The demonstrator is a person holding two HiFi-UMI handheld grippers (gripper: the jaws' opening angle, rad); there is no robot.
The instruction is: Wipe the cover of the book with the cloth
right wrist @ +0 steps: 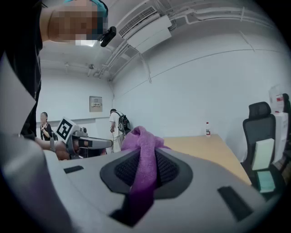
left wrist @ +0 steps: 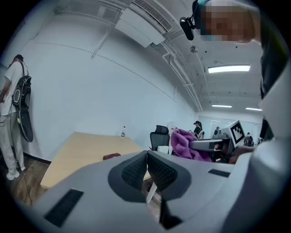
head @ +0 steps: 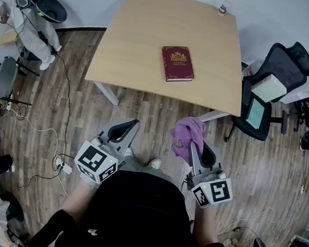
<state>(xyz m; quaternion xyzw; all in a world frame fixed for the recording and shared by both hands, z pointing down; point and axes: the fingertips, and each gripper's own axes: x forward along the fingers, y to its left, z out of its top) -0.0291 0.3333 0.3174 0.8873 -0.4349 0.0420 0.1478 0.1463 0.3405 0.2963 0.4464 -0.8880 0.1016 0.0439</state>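
A dark red book (head: 177,64) with a gold crest lies closed on the light wooden table (head: 142,27), right of its middle; in the left gripper view only a sliver of the book (left wrist: 111,156) shows. My right gripper (head: 194,146) is shut on a purple cloth (head: 186,136), held over the floor short of the table's near edge. The cloth (right wrist: 143,150) bunches up between its pads. My left gripper (head: 128,129) hangs beside it, shut with its pads (left wrist: 136,170) together and nothing between them.
A small bottle (head: 224,5) stands at the table's far right corner. A black office chair (head: 265,104) with boxes sits right of the table. Cables and a power strip (head: 63,166) lie on the wood floor at left. A person (head: 29,10) stands far left.
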